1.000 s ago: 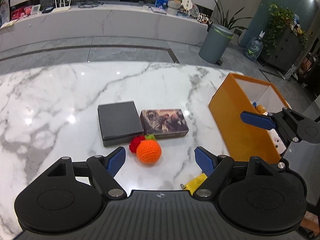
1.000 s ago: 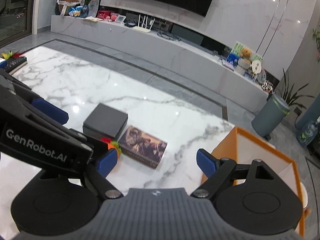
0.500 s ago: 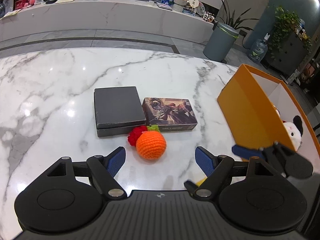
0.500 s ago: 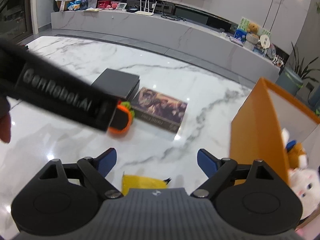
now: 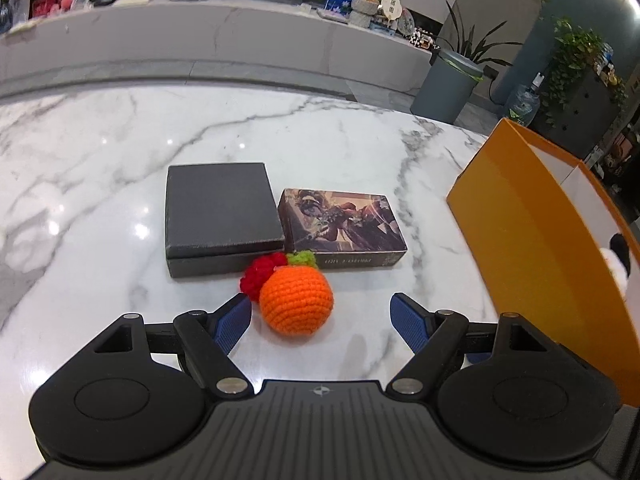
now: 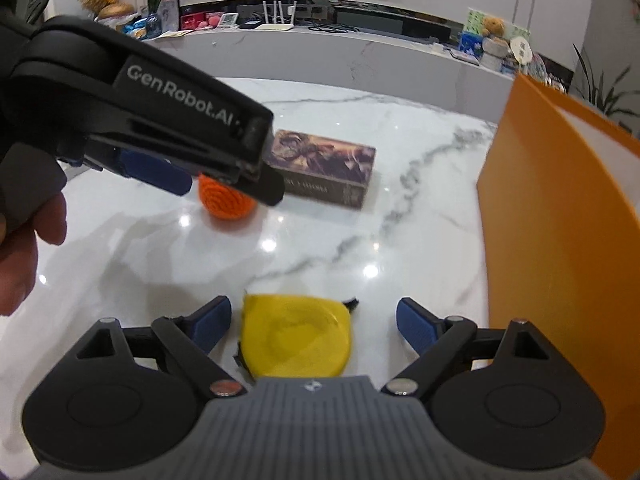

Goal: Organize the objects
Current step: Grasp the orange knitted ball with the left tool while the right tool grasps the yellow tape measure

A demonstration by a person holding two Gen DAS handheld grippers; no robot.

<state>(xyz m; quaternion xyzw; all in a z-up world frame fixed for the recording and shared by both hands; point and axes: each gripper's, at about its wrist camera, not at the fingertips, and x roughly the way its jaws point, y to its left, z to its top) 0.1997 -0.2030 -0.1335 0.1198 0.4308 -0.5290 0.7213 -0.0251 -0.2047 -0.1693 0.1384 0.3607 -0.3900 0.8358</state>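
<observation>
Left gripper (image 5: 321, 316) wide open, empty, low behind crocheted orange (image 5: 296, 300), right gripper (image 6: 314, 320) wide open, straddling yellow object (image 6: 295, 334), beside orange box (image 6: 560, 216) at table (image 5: 100, 152) edge.

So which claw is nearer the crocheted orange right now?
Left. The left claw is open right at the crocheted orange, which sits just off its left fingertip. The right claw is farther back, open around a yellow object.
</observation>
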